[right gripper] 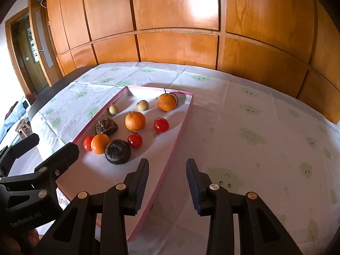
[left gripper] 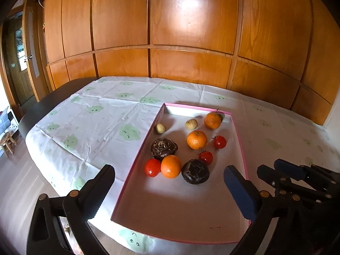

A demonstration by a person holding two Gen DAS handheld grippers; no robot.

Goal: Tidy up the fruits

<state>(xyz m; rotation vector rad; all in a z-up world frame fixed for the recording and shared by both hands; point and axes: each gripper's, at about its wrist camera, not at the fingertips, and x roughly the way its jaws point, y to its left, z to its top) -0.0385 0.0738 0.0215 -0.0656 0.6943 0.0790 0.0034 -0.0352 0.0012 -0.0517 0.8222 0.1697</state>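
Holding glossy round fruit, a shallow pink-rimmed tray (left gripper: 240, 140).

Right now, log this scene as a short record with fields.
container: pink-rimmed tray on a tablecloth
oranges: three, e.g.
tomatoes: three, e.g.
dark fruits: two, e.g.
small pale fruits: two, e.g.
left gripper: open, empty, over the tray's near end
right gripper: open, empty, above the tray's right rim

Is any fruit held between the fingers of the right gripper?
No, the right gripper is open with nothing between its fingers, and the fruits lie apart from it inside the pink tray.
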